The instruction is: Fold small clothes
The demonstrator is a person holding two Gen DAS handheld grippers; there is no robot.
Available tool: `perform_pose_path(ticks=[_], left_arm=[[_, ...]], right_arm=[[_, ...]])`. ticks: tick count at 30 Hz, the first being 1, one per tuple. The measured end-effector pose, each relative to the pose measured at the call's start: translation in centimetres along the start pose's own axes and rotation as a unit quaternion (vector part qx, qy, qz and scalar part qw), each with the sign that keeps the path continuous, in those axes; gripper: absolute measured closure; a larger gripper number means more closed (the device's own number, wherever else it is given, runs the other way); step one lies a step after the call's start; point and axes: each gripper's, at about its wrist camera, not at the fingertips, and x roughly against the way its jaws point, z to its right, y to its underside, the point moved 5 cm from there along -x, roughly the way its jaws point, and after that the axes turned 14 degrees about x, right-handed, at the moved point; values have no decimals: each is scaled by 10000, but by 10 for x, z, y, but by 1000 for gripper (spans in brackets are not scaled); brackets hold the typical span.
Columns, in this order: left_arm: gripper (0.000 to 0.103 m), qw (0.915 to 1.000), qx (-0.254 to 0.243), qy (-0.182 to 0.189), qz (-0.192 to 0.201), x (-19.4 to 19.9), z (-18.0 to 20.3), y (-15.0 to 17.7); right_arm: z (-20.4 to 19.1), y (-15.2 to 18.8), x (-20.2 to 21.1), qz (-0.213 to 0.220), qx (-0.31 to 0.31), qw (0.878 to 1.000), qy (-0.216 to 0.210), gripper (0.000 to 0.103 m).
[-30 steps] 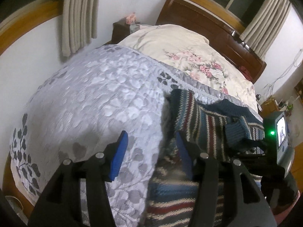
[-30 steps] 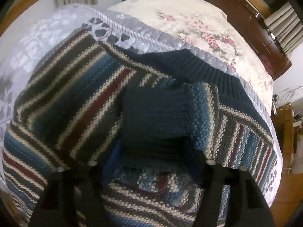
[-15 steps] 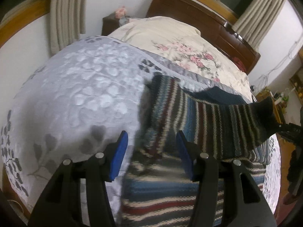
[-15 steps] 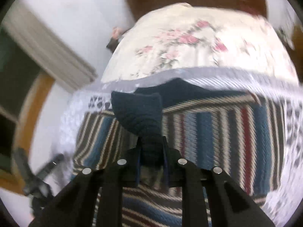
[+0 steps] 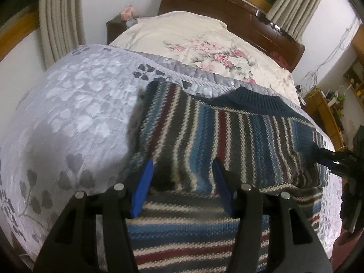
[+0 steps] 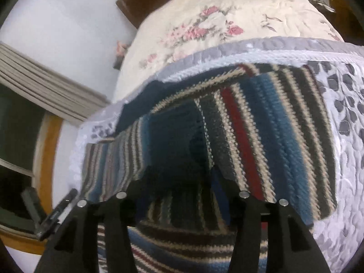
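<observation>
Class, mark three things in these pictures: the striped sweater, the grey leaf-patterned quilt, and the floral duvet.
striped sweater (image 5: 204, 141), left wrist view, on the folded-over striped knit.
grey leaf-patterned quilt (image 5: 75, 104), left wrist view, on a bare patch left of the sweater.
floral duvet (image 6: 227, 22), right wrist view, on the cream cloth near the pink roses.

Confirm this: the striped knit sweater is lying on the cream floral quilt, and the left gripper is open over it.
Not quite. The striped knit sweater lies on the grey leaf-patterned bedspread, not on the cream floral quilt, which sits beyond it toward the headboard. The left wrist view shows this. The left gripper is indeed open over the sweater.
</observation>
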Motion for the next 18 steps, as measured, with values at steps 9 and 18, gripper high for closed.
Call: perform_pose_path(ticks=[9, 18], left_arm=[[49, 9980, -48, -624, -87, -35, -16, -6], [49, 9983, -75, -571, -131, -37, -19, -4]], right_arm=[[2, 7, -2, -59, 53, 9997, 239, 93], [3, 15, -5, -74, 324, 9987, 388, 75]])
